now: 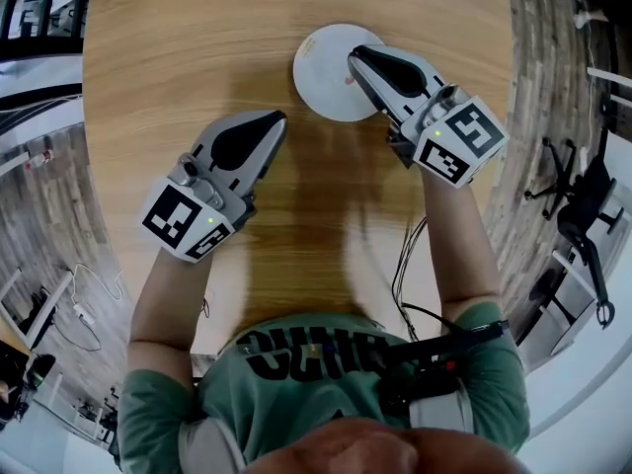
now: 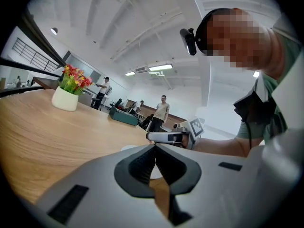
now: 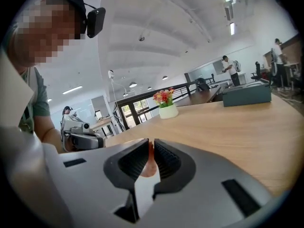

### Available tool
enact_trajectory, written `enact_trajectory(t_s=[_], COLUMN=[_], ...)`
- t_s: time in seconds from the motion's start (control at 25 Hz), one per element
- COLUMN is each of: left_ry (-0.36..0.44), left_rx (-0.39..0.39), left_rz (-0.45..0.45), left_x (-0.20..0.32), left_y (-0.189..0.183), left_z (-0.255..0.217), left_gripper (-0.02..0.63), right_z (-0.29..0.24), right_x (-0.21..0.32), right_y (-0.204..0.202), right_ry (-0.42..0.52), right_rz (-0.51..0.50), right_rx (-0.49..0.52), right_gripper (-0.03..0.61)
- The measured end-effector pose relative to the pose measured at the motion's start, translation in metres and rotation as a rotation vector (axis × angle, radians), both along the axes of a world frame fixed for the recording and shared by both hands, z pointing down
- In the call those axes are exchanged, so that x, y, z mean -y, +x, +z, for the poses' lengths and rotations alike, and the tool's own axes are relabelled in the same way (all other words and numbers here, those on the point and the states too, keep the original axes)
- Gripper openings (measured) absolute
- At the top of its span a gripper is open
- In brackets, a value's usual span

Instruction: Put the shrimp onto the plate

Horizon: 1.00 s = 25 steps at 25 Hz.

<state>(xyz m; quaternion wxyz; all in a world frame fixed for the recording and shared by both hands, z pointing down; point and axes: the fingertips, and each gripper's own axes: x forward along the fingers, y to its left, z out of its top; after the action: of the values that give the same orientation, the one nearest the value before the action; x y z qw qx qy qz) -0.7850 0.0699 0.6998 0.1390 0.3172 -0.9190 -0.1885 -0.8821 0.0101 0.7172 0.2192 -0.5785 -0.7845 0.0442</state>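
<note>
A white plate (image 1: 321, 67) lies at the far middle of the wooden table (image 1: 178, 57). My right gripper (image 1: 354, 59) hangs over the plate's right part, shut on a pinkish shrimp (image 3: 149, 163) pinched between its ribbed pads; the plate's white shows below the jaws (image 3: 141, 191). My left gripper (image 1: 279, 118) rests lower left of the plate, apart from it, with its jaws pressed together and nothing between them. From the left gripper view, the right gripper (image 2: 167, 137) shows ahead above the plate's edge (image 2: 128, 147).
A white pot of red and yellow flowers (image 2: 65, 99) stands further along the table, also seen in the right gripper view (image 3: 167, 110). A dark case (image 3: 247, 95) sits on the table's far end. Cables (image 1: 405, 265) hang at the near table edge. People stand in the background.
</note>
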Motion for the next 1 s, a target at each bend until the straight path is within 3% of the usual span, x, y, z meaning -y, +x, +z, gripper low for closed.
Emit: enact_trajectory(t_s=[0.76, 1.0], left_ry=[-0.003, -0.002], left_rx=[0.001, -0.005], left_rz=[0.009, 0.018], left_x=[0.003, -0.001], left_y=[-0.005, -0.001], left_z=[0.009, 0.013], left_gripper=[0.006, 0.006], right_z=[0.034, 0.025], right_x=[-0.011, -0.007], right_y=[-0.024, -0.022], right_ry=[0.208, 0.180], right_rz=[0.056, 0.088], right_rx=[0.067, 0.088], right_gripper=[0.043, 0.120])
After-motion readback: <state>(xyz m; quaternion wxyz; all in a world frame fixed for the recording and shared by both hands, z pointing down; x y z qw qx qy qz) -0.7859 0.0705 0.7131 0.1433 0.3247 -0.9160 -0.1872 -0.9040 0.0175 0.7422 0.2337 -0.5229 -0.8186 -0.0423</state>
